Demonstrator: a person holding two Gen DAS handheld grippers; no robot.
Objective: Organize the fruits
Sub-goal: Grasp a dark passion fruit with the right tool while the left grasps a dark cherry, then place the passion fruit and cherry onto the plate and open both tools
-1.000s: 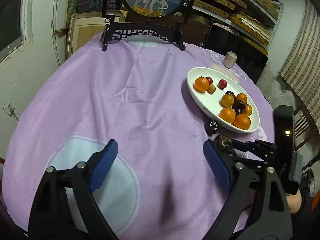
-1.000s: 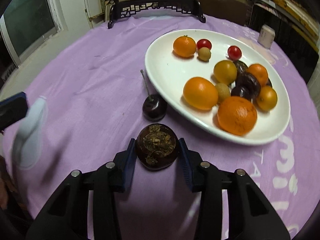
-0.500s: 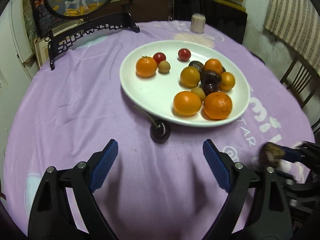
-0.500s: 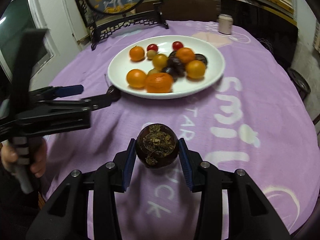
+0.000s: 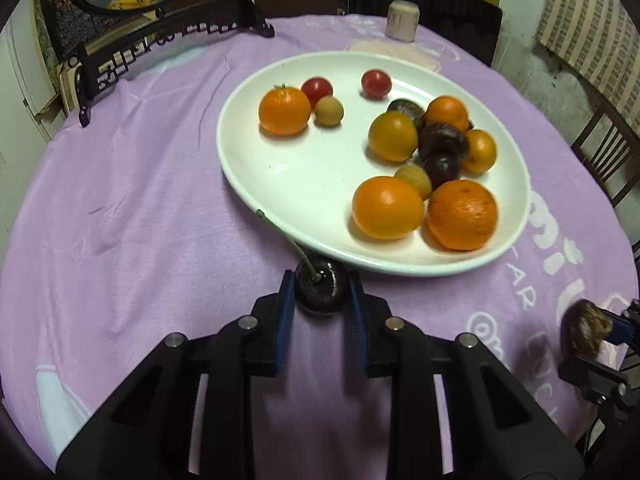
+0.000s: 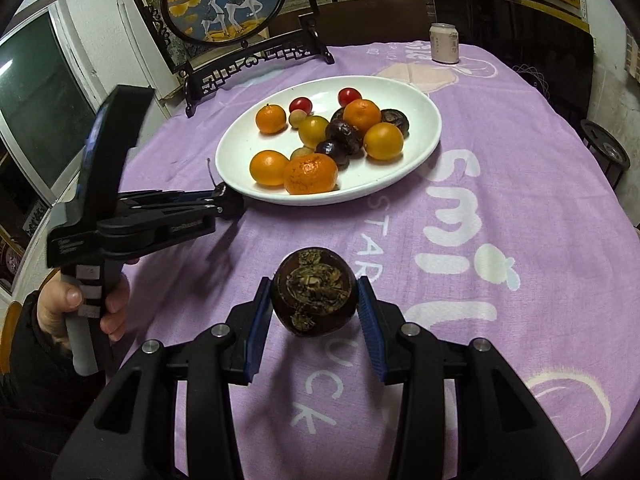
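A white oval plate on the purple tablecloth holds several oranges, cherry tomatoes and dark fruits; it also shows in the right wrist view. My left gripper is shut on a dark cherry with a long stem, right at the plate's near rim. In the right wrist view the left gripper sits at the plate's left edge. My right gripper is shut on a dark brown round fruit, held above the cloth in front of the plate. That fruit appears at the left view's right edge.
A black-framed round deer screen stands at the table's far side. A pale can stands behind the plate. A chair and a dark stool are beside the table at the right.
My left gripper moved forward to the cherry and closed on it. My right gripper pulled back from the plate, still holding the brown fruit.
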